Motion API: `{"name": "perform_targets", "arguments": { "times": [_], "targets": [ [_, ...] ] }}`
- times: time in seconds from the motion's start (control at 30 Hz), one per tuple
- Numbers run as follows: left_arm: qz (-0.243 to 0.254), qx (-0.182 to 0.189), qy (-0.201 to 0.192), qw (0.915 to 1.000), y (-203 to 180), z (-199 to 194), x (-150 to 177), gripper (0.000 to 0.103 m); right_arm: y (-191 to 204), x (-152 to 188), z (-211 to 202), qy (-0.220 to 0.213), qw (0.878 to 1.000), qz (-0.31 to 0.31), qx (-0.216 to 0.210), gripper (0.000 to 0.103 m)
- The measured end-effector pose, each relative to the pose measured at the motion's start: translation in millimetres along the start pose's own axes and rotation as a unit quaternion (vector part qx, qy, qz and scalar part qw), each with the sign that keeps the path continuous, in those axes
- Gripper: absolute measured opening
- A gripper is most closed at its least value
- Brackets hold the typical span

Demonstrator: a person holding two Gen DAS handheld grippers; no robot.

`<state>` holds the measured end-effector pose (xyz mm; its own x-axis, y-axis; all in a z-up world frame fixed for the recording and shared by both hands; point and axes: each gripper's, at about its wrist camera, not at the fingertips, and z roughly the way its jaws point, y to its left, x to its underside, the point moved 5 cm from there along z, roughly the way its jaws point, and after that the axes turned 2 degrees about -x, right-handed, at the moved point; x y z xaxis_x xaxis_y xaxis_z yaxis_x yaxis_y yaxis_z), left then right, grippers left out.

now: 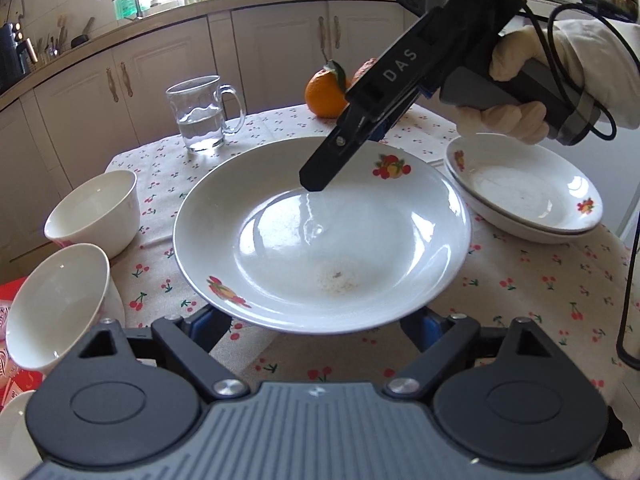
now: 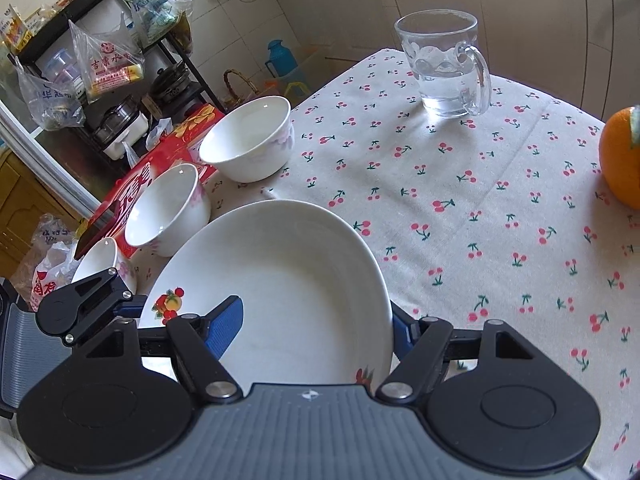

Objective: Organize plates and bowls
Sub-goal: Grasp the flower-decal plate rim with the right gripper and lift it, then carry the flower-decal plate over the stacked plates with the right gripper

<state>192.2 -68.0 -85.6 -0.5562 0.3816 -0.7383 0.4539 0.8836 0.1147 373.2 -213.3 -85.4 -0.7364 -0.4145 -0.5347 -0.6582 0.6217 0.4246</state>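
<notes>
Your left gripper (image 1: 316, 320) and right gripper (image 2: 316, 328) both grasp one plate (image 1: 320, 232) above the surface (image 1: 520, 280), two plates (image 1: 524, 196) are stacked, three bowls (image 2: 248, 144) still wait.

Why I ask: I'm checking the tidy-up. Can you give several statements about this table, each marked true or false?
1. The clear glass mug holds water. True.
2. Two white fruit-print plates sit stacked together. True.
3. The round orange lies inside a bowl. False: it rests on the cherry-print tablecloth.
4. The white ceramic bowls are nested together. False: they stand side by side.
5. Food fills the big white fruit-print plate. False: only a faint residue shows.
</notes>
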Motion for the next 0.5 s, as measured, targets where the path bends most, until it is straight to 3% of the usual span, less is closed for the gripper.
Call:
{"name": "perform_targets", "arguments": {
  "times": [0.5],
  "targets": [
    [0.039, 0.054, 0.001, 0.9978, -31.9, -22.7, -5.9, 0.09, 14.8, 49.0, -47.3, -0.031, 0.999, 0.032, 0.03, 0.079]
  ]
}}
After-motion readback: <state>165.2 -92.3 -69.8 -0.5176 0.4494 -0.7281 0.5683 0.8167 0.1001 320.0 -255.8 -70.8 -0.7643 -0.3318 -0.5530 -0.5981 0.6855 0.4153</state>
